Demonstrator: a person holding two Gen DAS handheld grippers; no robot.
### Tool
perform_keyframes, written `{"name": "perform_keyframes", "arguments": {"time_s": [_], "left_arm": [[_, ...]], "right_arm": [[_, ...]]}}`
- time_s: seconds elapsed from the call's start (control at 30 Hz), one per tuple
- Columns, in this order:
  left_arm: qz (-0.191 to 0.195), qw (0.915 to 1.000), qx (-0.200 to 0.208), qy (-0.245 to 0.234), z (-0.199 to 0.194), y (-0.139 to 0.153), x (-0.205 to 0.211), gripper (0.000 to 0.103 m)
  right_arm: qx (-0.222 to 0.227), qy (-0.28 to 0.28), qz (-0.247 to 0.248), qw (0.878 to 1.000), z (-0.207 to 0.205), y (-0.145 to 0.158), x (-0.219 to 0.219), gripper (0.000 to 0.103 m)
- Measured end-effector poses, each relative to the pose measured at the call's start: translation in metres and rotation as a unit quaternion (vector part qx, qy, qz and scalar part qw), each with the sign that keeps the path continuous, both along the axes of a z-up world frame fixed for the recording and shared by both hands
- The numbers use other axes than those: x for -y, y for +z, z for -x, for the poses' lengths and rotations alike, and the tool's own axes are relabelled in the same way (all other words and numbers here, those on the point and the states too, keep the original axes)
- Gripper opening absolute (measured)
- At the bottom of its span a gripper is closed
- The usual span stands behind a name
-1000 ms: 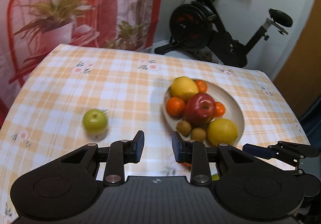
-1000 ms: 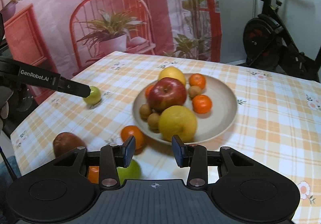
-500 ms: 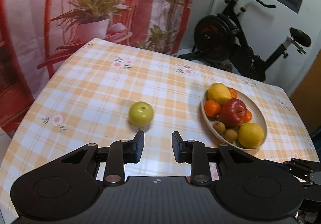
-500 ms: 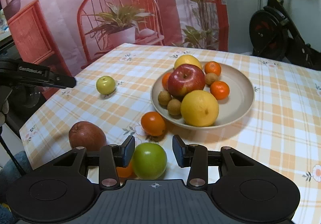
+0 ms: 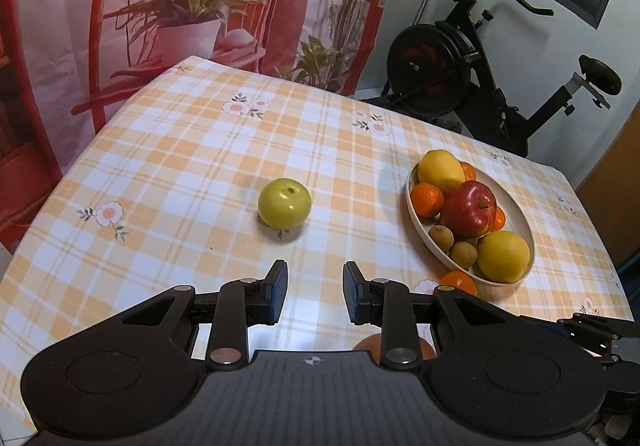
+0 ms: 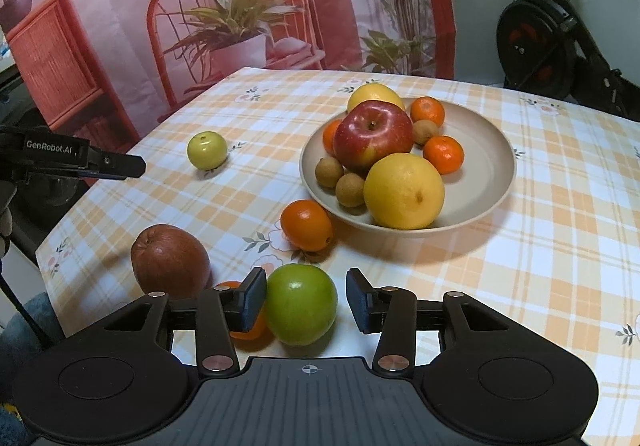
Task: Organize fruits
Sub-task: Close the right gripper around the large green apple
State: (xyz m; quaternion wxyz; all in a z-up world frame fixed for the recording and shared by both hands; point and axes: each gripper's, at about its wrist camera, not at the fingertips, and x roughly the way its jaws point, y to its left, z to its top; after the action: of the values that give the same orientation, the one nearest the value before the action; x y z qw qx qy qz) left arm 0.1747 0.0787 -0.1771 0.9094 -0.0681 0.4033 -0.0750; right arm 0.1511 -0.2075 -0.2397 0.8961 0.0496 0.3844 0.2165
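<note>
A beige plate holds a red apple, yellow citrus, small oranges and brown kiwis. My right gripper is open, with a green apple between its fingers on the table. Beside it lie a brown pear, an orange and a half-hidden orange. A small yellow-green apple sits alone on the checked tablecloth, ahead of my open, empty left gripper. The plate also shows at the right of the left wrist view.
The table's left edge is close to the pear. An exercise bike stands behind the table. A red printed backdrop hangs at the far side. My left gripper shows at the left of the right wrist view.
My left gripper has swung left and now faces the small yellow-green apple. My right gripper has pulled back and down, so the green apple now lies between its open fingers.
</note>
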Motion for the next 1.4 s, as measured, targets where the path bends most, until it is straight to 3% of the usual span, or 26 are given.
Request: {"name": "perform_keyframes", "arguments": {"time_s": [0.57, 1.4], "left_arm": [[0.009, 0.9998, -0.01, -0.014, 0.002, -0.008, 0.005, 0.032], [0.005, 0.9998, -0.012, -0.015, 0.003, -0.009, 0.007, 0.036]], "right_arm": [[-0.029, 0.017, -0.015, 0.999, -0.004, -0.008, -0.008, 0.043], [-0.031, 0.023, -0.017, 0.999, -0.004, -0.009, -0.01, 0.041]]}}
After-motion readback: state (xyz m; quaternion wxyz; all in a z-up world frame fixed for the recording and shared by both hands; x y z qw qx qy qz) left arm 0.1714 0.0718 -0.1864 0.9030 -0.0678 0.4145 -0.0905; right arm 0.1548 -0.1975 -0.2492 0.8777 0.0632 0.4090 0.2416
